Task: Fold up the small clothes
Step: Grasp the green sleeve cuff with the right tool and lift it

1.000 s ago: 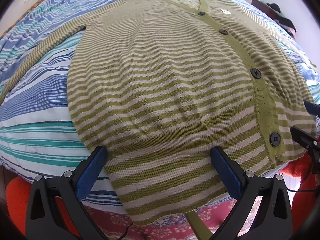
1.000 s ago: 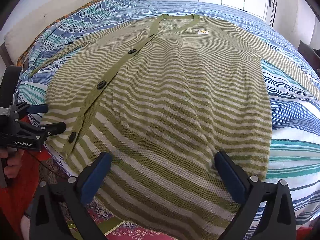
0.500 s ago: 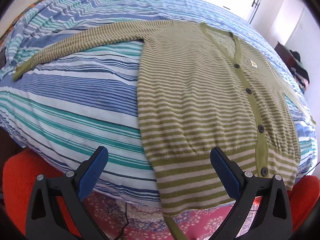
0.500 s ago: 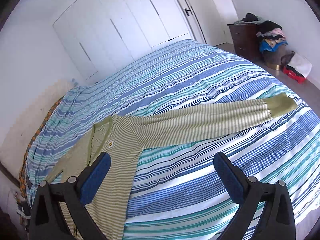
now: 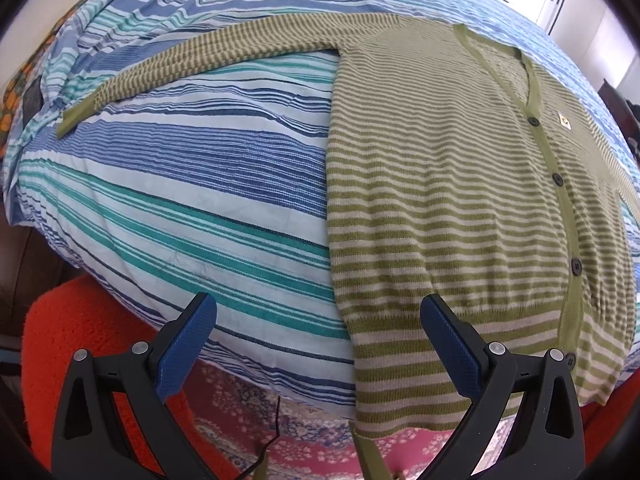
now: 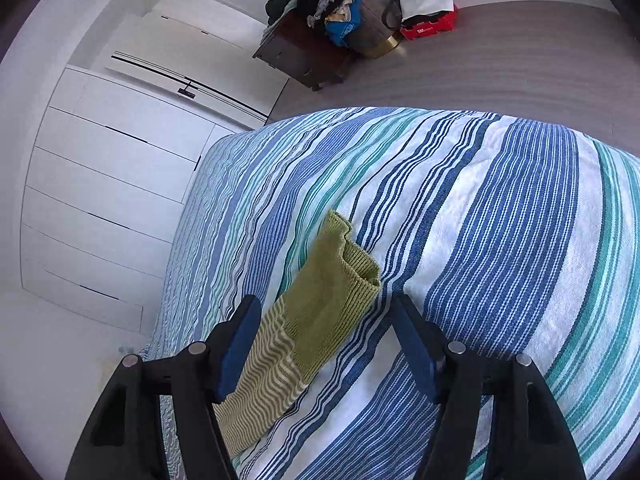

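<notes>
We see a green-and-cream striped cardigan [image 5: 452, 200] lying flat and buttoned on a bed [image 5: 180, 184] with a blue, teal and white striped cover. In the left wrist view its body fills the right half, hem draped over the near edge of the bed, dark buttons running down the plain green front band. One sleeve [image 5: 224, 52] stretches out to the left across the cover, ending in a plain green cuff

Our left claw [image 5: 318, 340] hangs above the near edge of the bed, jaws wide apart and holding nothing; its right pad [image 5: 452, 352] sits over the cardigan's hem, its left pad over bare cover. We cannot tell if the right pad touches the knit

In the right wrist view our right claw [image 6: 326, 340] straddles the other sleeve's cuff [image 6: 336, 288], which lies on the cover with its open end turned away from us. The jaws have just been closing and stand about half open; the left pad overlaps the striped part of the sleeve, the right pad stands clear of the cuff, so nothing is gripped yet

Beyond the bed: white cupboard doors [image 6: 100, 184], a dark wooden chest [image 6: 296, 52] piled with clothes, a red crate [image 6: 428, 28] on the floor
</notes>
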Action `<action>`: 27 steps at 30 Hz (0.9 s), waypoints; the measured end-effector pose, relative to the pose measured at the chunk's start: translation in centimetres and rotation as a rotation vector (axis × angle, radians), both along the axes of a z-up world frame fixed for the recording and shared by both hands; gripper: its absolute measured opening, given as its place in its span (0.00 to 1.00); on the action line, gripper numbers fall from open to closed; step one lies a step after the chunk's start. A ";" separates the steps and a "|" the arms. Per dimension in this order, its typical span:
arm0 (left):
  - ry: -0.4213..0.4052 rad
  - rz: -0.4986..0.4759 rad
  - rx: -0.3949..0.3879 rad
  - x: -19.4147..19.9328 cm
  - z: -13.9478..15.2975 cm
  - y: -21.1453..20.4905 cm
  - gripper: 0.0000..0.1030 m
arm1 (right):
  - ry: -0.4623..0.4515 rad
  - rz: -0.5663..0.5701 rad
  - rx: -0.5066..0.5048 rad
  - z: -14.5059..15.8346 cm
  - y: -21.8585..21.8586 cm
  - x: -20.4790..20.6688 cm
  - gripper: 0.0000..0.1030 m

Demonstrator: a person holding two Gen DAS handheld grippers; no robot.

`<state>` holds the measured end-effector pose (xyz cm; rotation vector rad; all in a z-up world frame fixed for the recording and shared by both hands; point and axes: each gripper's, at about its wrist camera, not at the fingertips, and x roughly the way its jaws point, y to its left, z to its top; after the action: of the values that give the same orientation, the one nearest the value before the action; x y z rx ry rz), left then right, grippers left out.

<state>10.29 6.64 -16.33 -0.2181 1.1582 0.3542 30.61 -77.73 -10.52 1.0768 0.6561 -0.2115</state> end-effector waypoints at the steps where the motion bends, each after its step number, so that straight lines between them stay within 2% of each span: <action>1: 0.009 -0.006 0.013 0.0 -0.1 -0.1 0.99 | 0.007 -0.001 0.006 -0.3 -0.1 0.4 0.51; 2: 0.016 -0.013 0.024 0.2 -0.2 -0.4 0.99 | 0.026 0.002 0.005 -0.6 -0.1 0.8 0.42; 3: 0.020 -0.020 0.032 0.2 -0.2 -0.5 0.99 | 0.066 0.003 -0.012 -0.6 0.2 1.2 0.14; 4: 0.018 -0.025 0.038 0.2 -0.2 -0.7 0.99 | 0.090 -0.004 -0.030 -0.4 0.2 1.4 0.06; 7: -0.004 -0.039 0.042 0.0 0.1 -0.9 0.99 | 0.030 0.000 -0.098 2.8 1.6 1.4 0.06; 10: -0.013 -0.047 0.028 -0.2 -0.2 -0.6 0.99 | -0.108 0.111 -0.100 7.9 5.2 2.4 0.06; 15: -0.034 -0.038 -0.026 -0.6 -0.8 0.6 0.99 | -0.294 0.395 -0.149 17.2 17.7 6.2 0.06; 18: -0.064 -0.012 -0.057 -1.3 -0.7 2.0 0.99 | -0.367 0.542 -0.158 20.7 26.8 8.4 0.06; 22: -0.084 0.043 -0.120 -2.4 -1.1 4.6 0.99 | -0.416 0.716 -0.192 22.4 39.7 9.8 0.06; 27: -0.093 0.114 -0.219 -3.5 -1.7 7.4 0.99 | -0.407 0.862 -0.196 19.6 53.9 11.1 0.06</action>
<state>6.81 14.03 -18.02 -0.4891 1.0942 0.3135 41.74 -23.79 9.07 0.5487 0.6569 0.6611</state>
